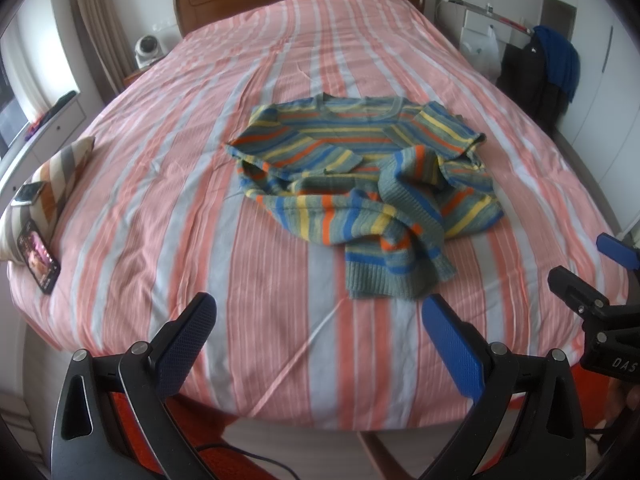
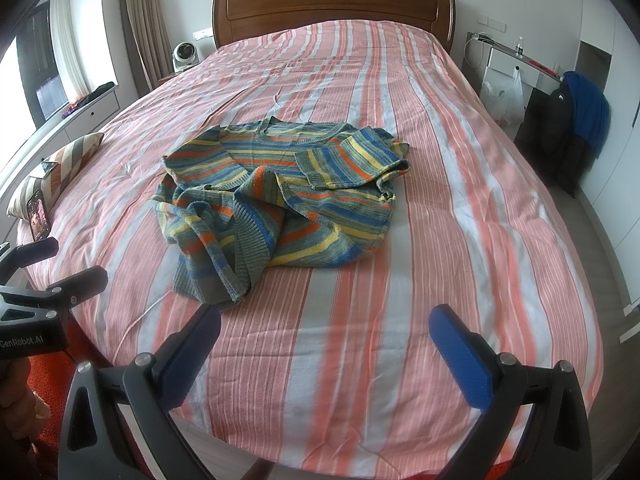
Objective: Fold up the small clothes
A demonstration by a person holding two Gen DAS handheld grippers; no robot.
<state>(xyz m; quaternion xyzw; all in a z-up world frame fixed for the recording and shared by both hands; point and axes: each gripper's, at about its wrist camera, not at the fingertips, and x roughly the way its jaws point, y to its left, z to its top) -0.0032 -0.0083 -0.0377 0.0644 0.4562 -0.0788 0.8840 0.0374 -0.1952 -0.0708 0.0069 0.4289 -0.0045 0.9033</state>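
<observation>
A small knitted sweater [image 1: 360, 172] with blue, yellow, orange and grey-green stripes lies crumpled in the middle of the bed [image 1: 192, 184], neckline toward the headboard, sleeves and hem bunched toward me. The same sweater [image 2: 276, 196] sits left of centre in the right wrist view. My left gripper [image 1: 320, 312] hovers open above the near part of the bed, just short of the sweater's hem, holding nothing. My right gripper [image 2: 326, 322] is open too, empty, a little right of the hem. Each gripper shows at the edge of the other's view: right gripper [image 1: 588, 264], left gripper [image 2: 60, 260].
A striped cushion [image 1: 52, 184] with a phone [image 1: 38, 256] beside it lies at the bed's left edge. A wooden headboard [image 2: 332, 12] stands at the far end. A chair draped with dark and blue clothes [image 2: 576, 128] stands right of the bed; a white fan [image 2: 184, 54] sits far left.
</observation>
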